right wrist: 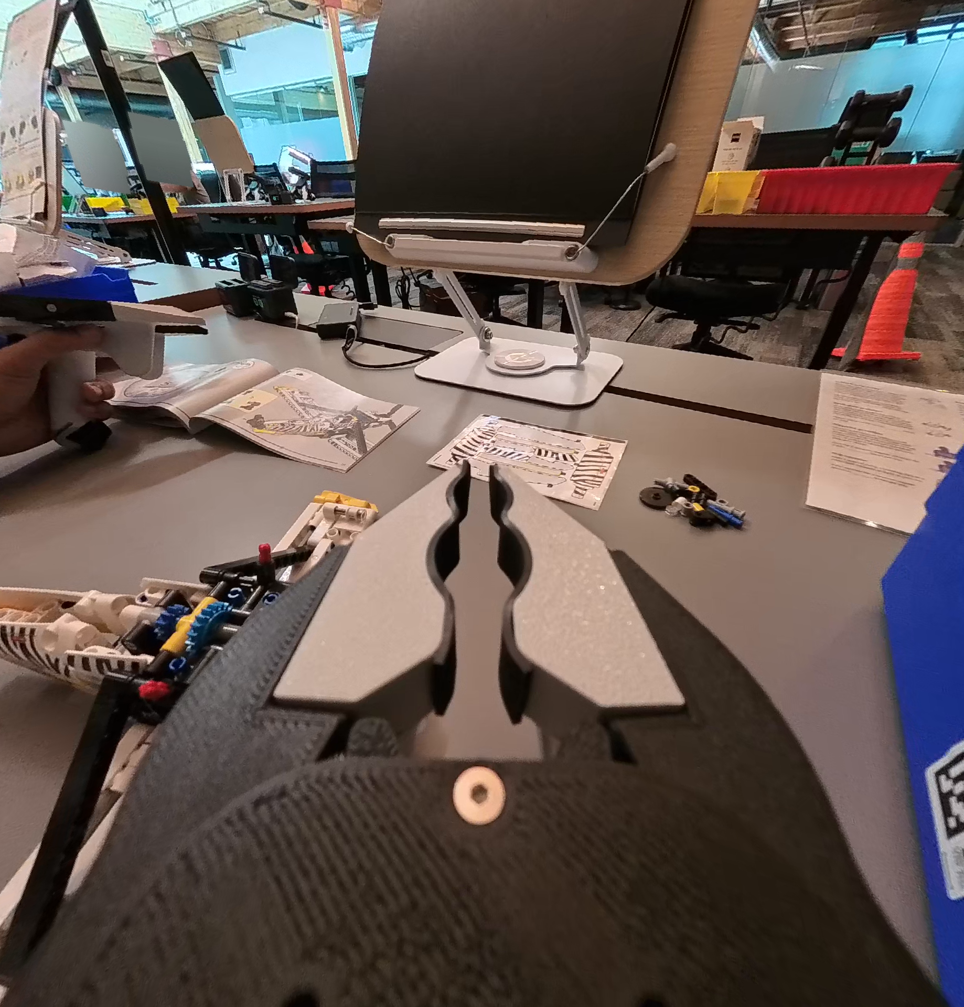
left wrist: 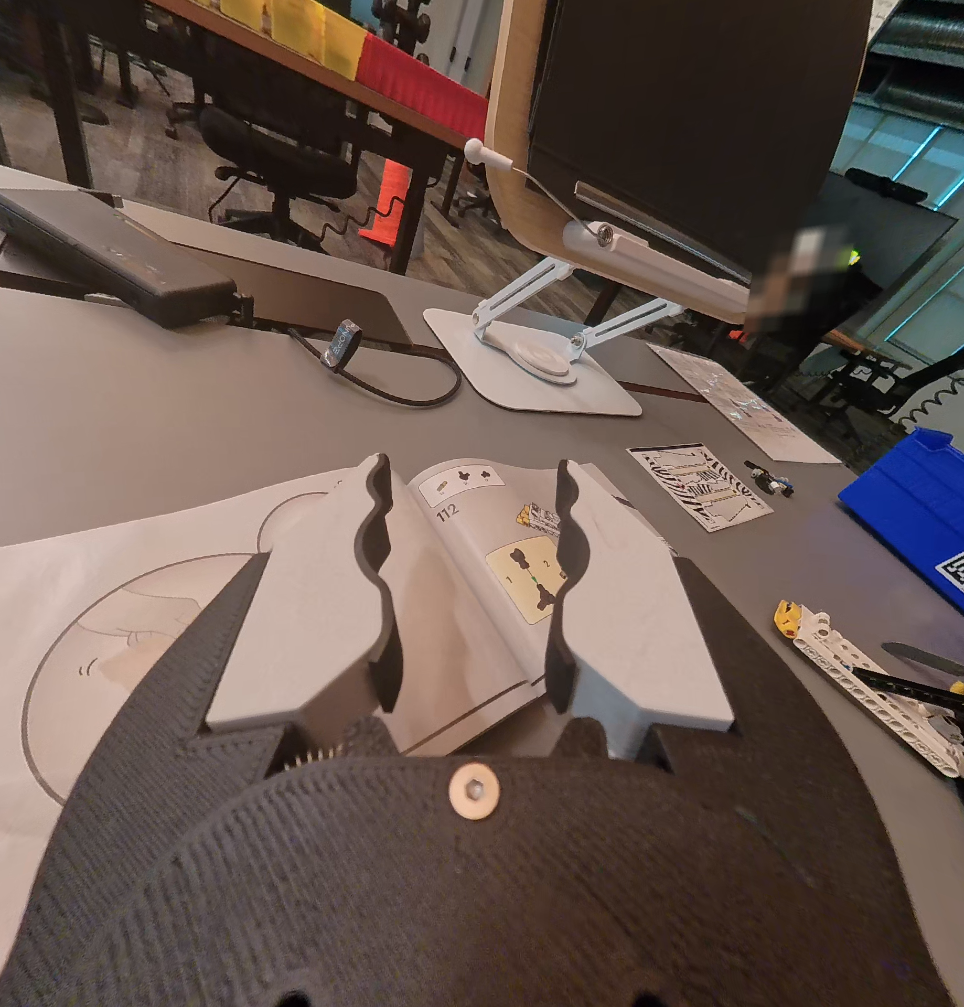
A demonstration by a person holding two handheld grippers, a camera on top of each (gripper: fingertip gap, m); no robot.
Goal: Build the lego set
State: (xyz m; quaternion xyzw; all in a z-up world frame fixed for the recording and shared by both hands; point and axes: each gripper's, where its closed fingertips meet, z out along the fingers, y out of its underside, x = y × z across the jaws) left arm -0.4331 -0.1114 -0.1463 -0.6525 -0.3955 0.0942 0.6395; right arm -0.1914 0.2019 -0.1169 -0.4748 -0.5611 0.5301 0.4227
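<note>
**Half-built model on the table, both grippers empty**

Partly built lego model lying on the grey table, just left of the right gripper; loose small parts in a heap farther right, near the sticker sheet. Probably light but fragile: long white beams, exposed blue gears, pins apt to pop under a squeeze. Best taken across the stiff white beam, not the gears or the striped panels. Small pins likely slippery, prone to roll.

Left gripper hovering over the open instruction booklet, jaws wide apart, holding nothing. Right gripper nearly closed, a narrow gap between the pads, nothing between them.
</note>
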